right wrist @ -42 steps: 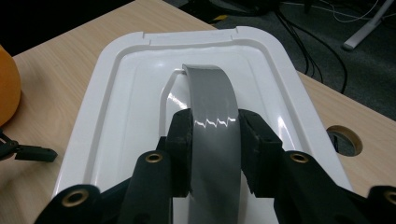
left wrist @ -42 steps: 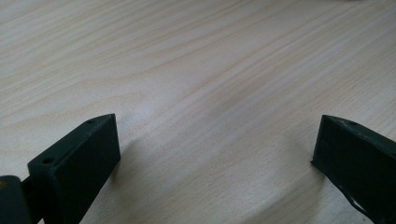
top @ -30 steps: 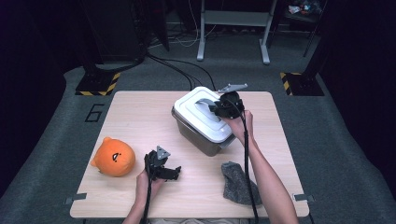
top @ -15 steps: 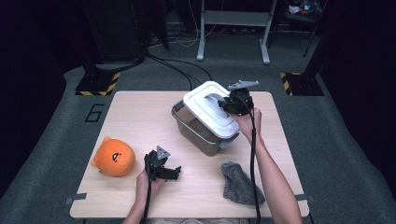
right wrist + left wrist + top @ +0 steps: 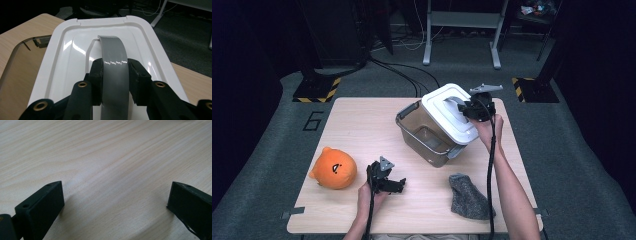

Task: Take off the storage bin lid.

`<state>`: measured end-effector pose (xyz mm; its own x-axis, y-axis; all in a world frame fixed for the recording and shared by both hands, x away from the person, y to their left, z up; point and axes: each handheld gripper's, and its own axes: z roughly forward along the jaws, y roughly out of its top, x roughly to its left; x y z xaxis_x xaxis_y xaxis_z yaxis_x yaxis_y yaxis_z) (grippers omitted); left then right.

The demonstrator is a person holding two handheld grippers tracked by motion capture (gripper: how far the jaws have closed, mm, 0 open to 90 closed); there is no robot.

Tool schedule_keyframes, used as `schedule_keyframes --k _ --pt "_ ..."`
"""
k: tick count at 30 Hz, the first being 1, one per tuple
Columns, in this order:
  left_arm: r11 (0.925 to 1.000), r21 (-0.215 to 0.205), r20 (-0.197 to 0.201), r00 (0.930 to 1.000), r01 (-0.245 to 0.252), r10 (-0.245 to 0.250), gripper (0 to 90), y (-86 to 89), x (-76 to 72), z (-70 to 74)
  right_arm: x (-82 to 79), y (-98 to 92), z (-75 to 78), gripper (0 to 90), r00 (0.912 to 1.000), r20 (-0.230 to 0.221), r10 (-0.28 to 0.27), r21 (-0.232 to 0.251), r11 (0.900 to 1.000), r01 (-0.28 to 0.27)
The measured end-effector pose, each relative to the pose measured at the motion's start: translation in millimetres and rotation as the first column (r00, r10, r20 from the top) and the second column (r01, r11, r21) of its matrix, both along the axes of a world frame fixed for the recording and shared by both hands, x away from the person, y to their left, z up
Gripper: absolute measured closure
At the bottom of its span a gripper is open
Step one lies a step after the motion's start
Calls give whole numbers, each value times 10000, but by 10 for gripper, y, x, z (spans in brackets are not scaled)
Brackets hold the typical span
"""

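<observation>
White lid [image 5: 451, 112] with grey handle [image 5: 114, 72]; orange plush toy [image 5: 333, 168]; grey cloth [image 5: 469, 197].

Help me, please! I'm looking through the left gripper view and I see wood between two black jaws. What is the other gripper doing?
Observer: The right gripper has its jaws shut on the grey handle of a white lid.
Operator: Is the lid on something?
Observer: It's tilted over a clear bin, with part of the bin's opening uncovered.
Operator: Any toys around?
Observer: Yes, an orange plush lies on the table, to the left of your left gripper in the high view.
</observation>
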<state>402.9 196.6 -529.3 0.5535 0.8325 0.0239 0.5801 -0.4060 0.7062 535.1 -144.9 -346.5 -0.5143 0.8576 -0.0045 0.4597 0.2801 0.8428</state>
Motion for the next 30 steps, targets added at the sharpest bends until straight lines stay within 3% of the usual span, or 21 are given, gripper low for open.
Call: schedule_keyframes --k 13,30 --pt "9999 -105 55 9999 -96 96 4 -8 0 -6 95 -331 -45 667 9947 -53 -1029 155 9946 1029" --pt "9999 -110 52 9999 -96 97 4 -8 0 -6 170 -662 -192 667 9777 -146 -2095 -11 9778 2095"
